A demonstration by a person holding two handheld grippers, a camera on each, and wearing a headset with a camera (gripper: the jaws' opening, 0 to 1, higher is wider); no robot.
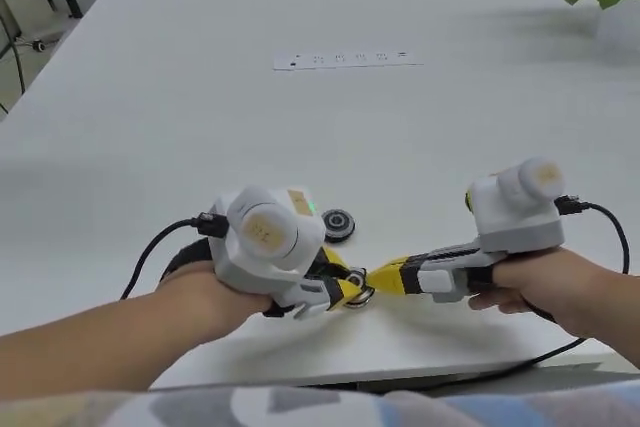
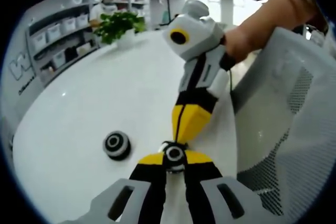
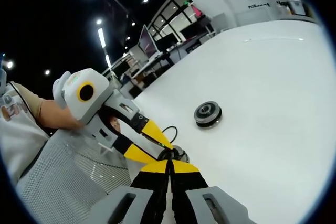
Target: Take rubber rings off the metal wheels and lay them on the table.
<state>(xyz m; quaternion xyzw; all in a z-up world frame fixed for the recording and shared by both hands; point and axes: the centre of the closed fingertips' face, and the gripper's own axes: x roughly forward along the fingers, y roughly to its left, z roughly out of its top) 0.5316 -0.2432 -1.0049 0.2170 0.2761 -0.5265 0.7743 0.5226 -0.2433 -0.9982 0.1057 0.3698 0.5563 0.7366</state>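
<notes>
Open table point(image 1: 300, 127) around loose wheel point(image 1: 338, 224)

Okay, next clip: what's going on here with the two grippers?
A person works two handheld grippers over a white table. The left gripper clamps a small metal wheel. The right gripper, jaws closed, meets that wheel's edge; what it pinches is too small to tell. A second wheel, its black rubber ring on, lies on the table beyond them.
</notes>
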